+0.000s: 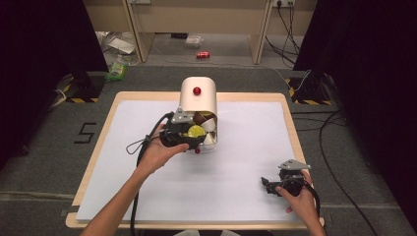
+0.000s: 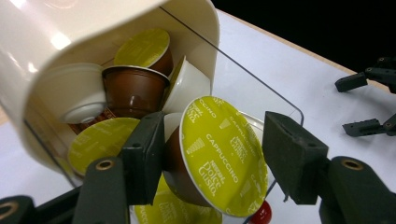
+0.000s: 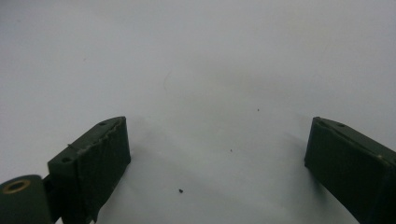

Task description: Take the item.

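The coffee capsule (image 2: 219, 158) with the green foil lid sits between the jaws of the left tool (image 2: 210, 158) at the open mouth of the cream dispenser (image 1: 197, 101), which lies tipped toward the person on the desk (image 1: 246, 162). The left jaw presses the brown cup; the right jaw seems to stand just off the lid's rim, though the jaws are as closed as they get, so I judge it gripped. The foil faces the camera, its axis roughly along the tool. The left hand (image 1: 160, 150) reaches forward, level; the right tool (image 1: 270, 186) rests well apart, jaws wide and empty.

Capsule (image 2: 219, 163) between left tongs (image 2: 210, 161) at container (image 1: 198, 101) mouth; right tongs (image 1: 269, 186) well apart, rightward.
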A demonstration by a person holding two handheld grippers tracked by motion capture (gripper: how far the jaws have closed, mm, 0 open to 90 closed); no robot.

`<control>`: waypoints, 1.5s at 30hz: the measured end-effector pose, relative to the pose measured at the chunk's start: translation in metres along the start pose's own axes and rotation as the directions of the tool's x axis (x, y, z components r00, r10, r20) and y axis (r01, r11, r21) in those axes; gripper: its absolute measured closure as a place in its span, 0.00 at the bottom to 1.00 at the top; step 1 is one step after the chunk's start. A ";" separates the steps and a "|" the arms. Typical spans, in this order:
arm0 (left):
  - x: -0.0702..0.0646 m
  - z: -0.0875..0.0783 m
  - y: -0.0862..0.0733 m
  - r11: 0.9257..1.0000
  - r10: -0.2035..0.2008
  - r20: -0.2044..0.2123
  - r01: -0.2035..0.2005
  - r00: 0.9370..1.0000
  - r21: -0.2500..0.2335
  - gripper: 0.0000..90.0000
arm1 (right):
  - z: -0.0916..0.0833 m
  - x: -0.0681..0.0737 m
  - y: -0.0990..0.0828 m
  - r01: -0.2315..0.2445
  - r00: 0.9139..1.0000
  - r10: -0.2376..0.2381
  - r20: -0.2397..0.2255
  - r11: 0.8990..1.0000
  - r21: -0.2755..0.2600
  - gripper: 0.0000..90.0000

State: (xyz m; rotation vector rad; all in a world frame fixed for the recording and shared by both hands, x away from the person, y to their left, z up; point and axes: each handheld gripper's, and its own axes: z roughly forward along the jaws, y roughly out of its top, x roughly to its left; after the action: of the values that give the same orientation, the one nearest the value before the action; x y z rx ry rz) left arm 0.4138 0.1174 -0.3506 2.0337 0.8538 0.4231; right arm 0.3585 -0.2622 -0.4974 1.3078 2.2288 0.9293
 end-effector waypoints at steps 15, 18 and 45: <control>0.023 -0.028 -0.012 0.999 -0.035 -0.041 0.033 0.999 -0.034 0.45 | 0.000 0.000 0.000 0.000 1.000 0.000 0.000 1.000 0.000 0.08; 0.026 -0.033 -0.014 0.998 -0.047 -0.041 0.045 0.998 -0.048 0.45 | 0.000 0.000 0.000 0.000 1.000 0.000 0.000 1.000 0.000 0.08; 0.059 -0.064 -0.041 0.991 -0.119 -0.077 0.114 0.990 -0.076 0.45 | 0.000 0.000 0.000 0.000 1.000 0.000 0.001 1.000 0.000 0.08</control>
State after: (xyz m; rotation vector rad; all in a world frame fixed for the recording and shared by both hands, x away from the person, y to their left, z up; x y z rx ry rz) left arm 0.4019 0.2122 -0.3493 1.9011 0.9879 0.4664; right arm 0.3585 -0.2621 -0.4974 1.3073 2.2286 0.9287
